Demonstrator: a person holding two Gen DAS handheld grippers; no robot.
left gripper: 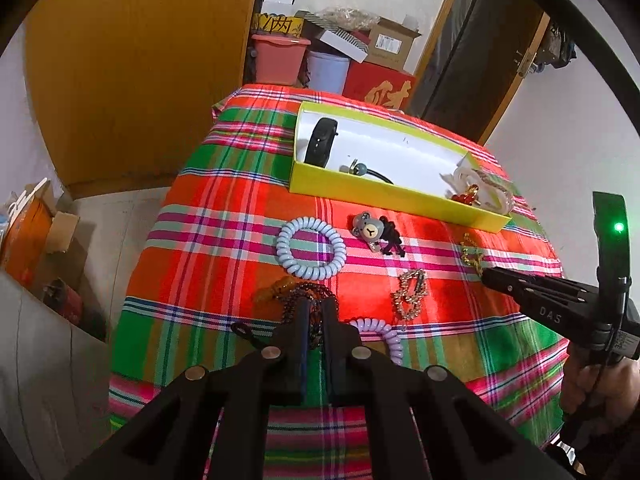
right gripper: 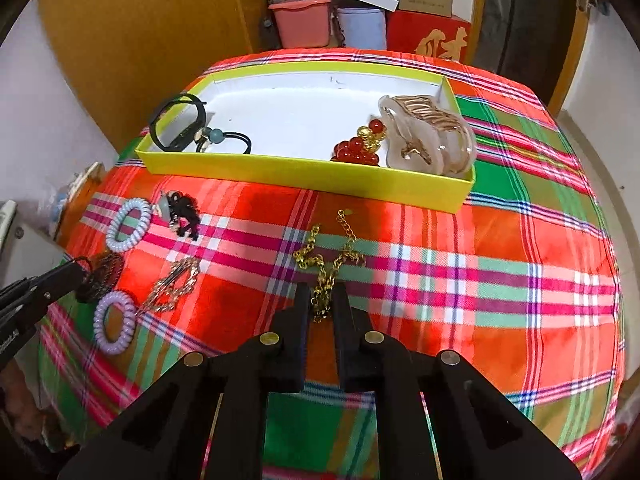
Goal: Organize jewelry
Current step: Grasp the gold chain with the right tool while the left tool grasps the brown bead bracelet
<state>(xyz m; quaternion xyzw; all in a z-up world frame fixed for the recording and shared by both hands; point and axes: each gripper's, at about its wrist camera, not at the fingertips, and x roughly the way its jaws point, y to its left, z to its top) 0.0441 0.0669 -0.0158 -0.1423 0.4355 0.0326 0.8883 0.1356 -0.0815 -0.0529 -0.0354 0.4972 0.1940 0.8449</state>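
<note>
A yellow box point(left gripper: 384, 200) point(right gripper: 304, 178) on the plaid table holds a black band point(left gripper: 320, 142), a beaded hair tie point(right gripper: 224, 138), red beads point(right gripper: 354, 150) and a large hair claw point(right gripper: 432, 136). My left gripper point(left gripper: 316, 312) is nearly shut around a dark beaded bracelet point(left gripper: 308, 294) point(right gripper: 100, 276) lying on the cloth. My right gripper point(right gripper: 322, 300) point(left gripper: 486, 276) is nearly shut around a gold chain point(right gripper: 328, 264) on the cloth. Loose on the cloth lie a blue coil tie point(left gripper: 310, 248), a bear clip point(left gripper: 370, 230), a silver chain point(left gripper: 410, 290) and a lilac coil tie point(right gripper: 116, 322).
The plaid tablecloth point(right gripper: 480, 280) covers a round table. Behind it stand a pink tub point(left gripper: 278, 58), a blue bucket point(left gripper: 328, 72), a red box point(left gripper: 380, 86) and cardboard boxes. An orange door point(left gripper: 132, 72) stands at the left.
</note>
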